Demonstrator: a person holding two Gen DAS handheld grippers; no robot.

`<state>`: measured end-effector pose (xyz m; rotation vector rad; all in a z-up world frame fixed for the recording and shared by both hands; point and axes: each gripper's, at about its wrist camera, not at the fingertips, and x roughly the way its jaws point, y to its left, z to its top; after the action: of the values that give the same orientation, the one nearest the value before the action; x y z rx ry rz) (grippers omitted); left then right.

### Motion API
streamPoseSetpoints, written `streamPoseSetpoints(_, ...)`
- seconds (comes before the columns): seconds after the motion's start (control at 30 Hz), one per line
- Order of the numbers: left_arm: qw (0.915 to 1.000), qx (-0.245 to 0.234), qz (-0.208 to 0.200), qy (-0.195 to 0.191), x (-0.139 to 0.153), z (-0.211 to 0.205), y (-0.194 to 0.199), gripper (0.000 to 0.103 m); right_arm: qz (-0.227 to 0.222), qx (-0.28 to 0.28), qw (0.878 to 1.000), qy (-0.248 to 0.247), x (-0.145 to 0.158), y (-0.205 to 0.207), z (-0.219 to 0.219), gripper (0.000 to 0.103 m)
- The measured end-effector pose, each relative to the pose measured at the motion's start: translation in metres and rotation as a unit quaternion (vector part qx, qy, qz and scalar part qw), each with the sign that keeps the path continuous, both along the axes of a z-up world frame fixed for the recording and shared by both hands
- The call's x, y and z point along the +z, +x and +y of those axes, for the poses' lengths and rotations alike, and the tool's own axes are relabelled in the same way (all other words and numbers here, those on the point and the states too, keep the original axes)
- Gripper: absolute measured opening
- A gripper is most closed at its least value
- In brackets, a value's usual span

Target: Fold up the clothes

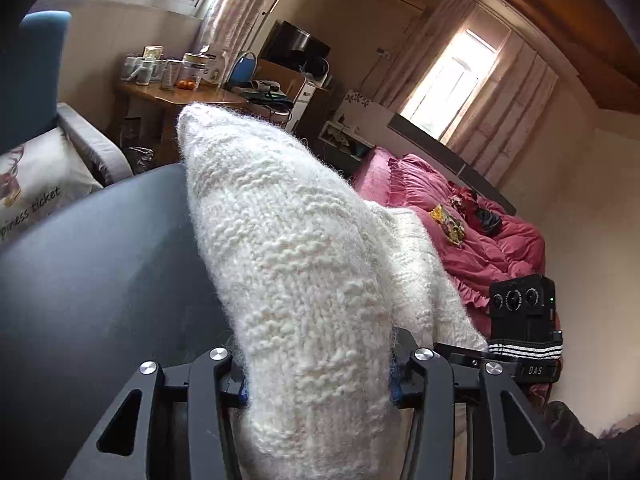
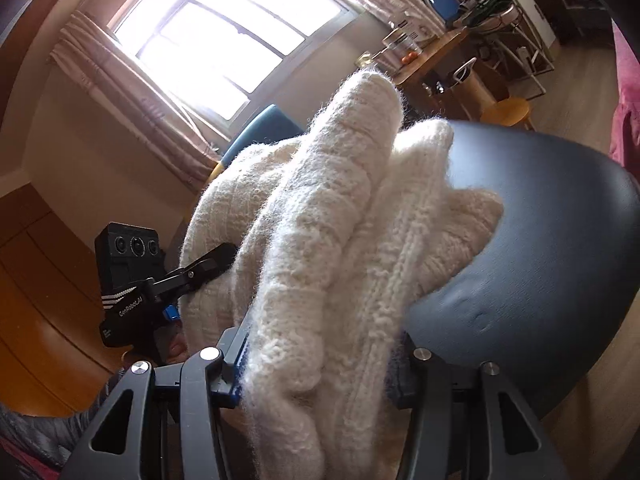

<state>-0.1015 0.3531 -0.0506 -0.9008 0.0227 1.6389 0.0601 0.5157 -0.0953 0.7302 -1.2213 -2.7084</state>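
Both: left hand-held gripper (image 1: 318, 394) and right hand-held gripper (image 2: 316, 384) pinching white knit sweater (image 1: 304, 248)

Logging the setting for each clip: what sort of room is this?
Most likely a lived-in bedroom at home: a bed with a pink ruffled quilt, curtained windows, and a wooden table crowded with jars.

Both tools are clamped on white knit — left tool (image 1: 318, 384), right tool (image 2: 320, 376) — apparently held close together.

Sweater (image 2: 340, 216) on table (image 2: 540, 240), bed (image 1: 480, 216) behind.
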Motion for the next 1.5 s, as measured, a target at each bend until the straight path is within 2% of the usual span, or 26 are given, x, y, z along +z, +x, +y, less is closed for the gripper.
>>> streamPoseSetpoints(0.13, 0.9989, -0.009, 0.005, -0.047, -0.026, 0.058, -0.012, 0.049, -0.046, -0.037, 0.998, 0.011, -0.027, -0.009, 0.035, 0.051)
streamPoseSetpoints(0.27, 0.9920, -0.010, 0.013, -0.125, -0.073, 0.105, -0.022, 0.052, -0.135, -0.059, 0.988, 0.036, -0.057, -0.023, 0.065, 0.051)
streamPoseSetpoints(0.33, 0.9894, 0.000, 0.009, -0.145, -0.094, 0.113, -0.031, 0.059, -0.126, -0.051, 0.990, 0.031, -0.072, -0.010, 0.069, 0.051)
streamPoseSetpoints(0.37, 0.9900, 0.006, -0.005, -0.141, -0.100, 0.111, -0.037, 0.066, -0.116, -0.052, 0.992, 0.027, -0.077, -0.005, 0.069, 0.051)
streamPoseSetpoints(0.43, 0.9906, 0.011, -0.038, -0.131, -0.108, 0.104, -0.047, 0.072, -0.101, -0.056, 0.993, 0.020, -0.083, -0.001, 0.069, 0.051)
streamPoseSetpoints(0.53, 0.9899, 0.018, -0.059, -0.128, -0.111, 0.093, -0.050, 0.074, -0.094, -0.060, 0.994, 0.013, -0.088, -0.005, 0.066, 0.052)
streamPoseSetpoints(0.7, 0.9905, 0.032, -0.019, -0.133, -0.091, 0.084, -0.042, 0.074, -0.096, -0.076, 0.992, -0.017, -0.081, 0.004, 0.067, 0.056)
streamPoseSetpoints(0.8, 0.9913, 0.054, 0.022, -0.118, -0.077, 0.070, -0.036, 0.074, -0.089, -0.100, 0.990, 0.032, -0.055, 0.020, 0.062, 0.056)
streamPoseSetpoints(0.9, 0.9909, 0.074, 0.061, -0.095, -0.062, 0.055, -0.028, 0.074, -0.063, -0.111, 0.985, 0.120, -0.014, 0.035, 0.048, 0.056)
streamPoseSetpoints(1.0, 0.9925, 0.059, 0.084, -0.066, -0.048, 0.045, -0.017, 0.074, -0.032, -0.069, 0.977, 0.197, 0.023, 0.032, 0.022, 0.056)
streamPoseSetpoints(1.07, 0.9931, 0.042, 0.091, -0.061, -0.043, 0.050, -0.010, 0.074, -0.037, -0.024, 0.972, 0.231, 0.034, 0.012, 0.005, 0.055)
streamPoseSetpoints(1.17, 0.9943, 0.015, 0.078, -0.071, -0.046, 0.065, -0.008, 0.074, -0.095, 0.032, 0.965, 0.244, 0.015, -0.008, -0.009, 0.055)
streamPoseSetpoints(1.23, 0.9929, 0.007, 0.066, -0.098, -0.062, 0.073, -0.006, 0.074, -0.159, 0.048, 0.963, 0.211, -0.017, -0.013, -0.010, 0.054)
streamPoseSetpoints(1.27, 0.9917, 0.004, 0.061, -0.113, -0.071, 0.077, -0.005, 0.074, -0.172, 0.047, 0.965, 0.193, -0.031, -0.009, -0.009, 0.052)
streamPoseSetpoints(1.33, 0.9878, -0.003, 0.058, -0.144, -0.089, 0.083, -0.001, 0.074, -0.157, 0.032, 0.971, 0.179, -0.043, 0.003, -0.010, 0.049)
streamPoseSetpoints(1.4, 0.9865, -0.001, 0.081, -0.142, -0.097, 0.081, 0.006, 0.075, -0.144, 0.019, 0.975, 0.166, -0.053, 0.012, -0.010, 0.049)
streamPoseSetpoints(1.5, 0.9866, 0.017, 0.075, -0.144, -0.089, 0.077, 0.005, 0.077, -0.136, 0.009, 0.977, 0.166, -0.051, 0.015, -0.013, 0.048)
